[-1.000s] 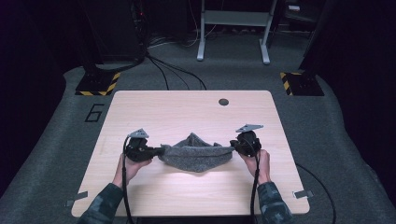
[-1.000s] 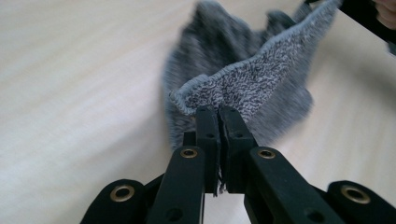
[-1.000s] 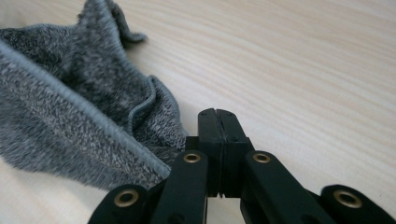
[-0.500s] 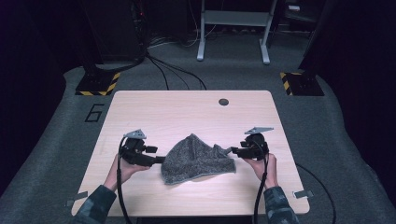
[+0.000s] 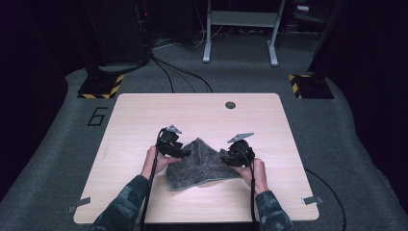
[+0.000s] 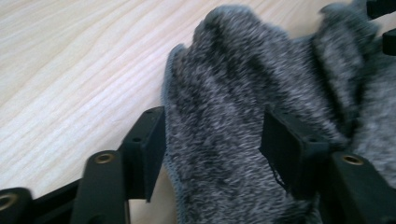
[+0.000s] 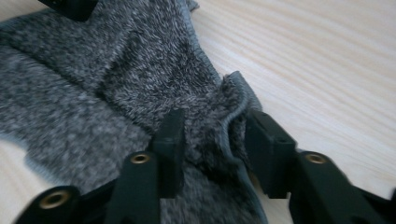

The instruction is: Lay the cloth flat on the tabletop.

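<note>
Grey towel (image 5: 202,162) bunched on wooden surface (image 5: 144,115); left gripper (image 5: 182,153) spread around one edge, right gripper (image 5: 225,156) pinching a fold.

Pale wooden table (image 5: 144,144) with rounded corners, standing on grey carpet. Near its far edge, a small dark round disc (image 5: 230,105). Toward the near middle, a rumpled grey fuzzy cloth (image 5: 202,166).
</note>
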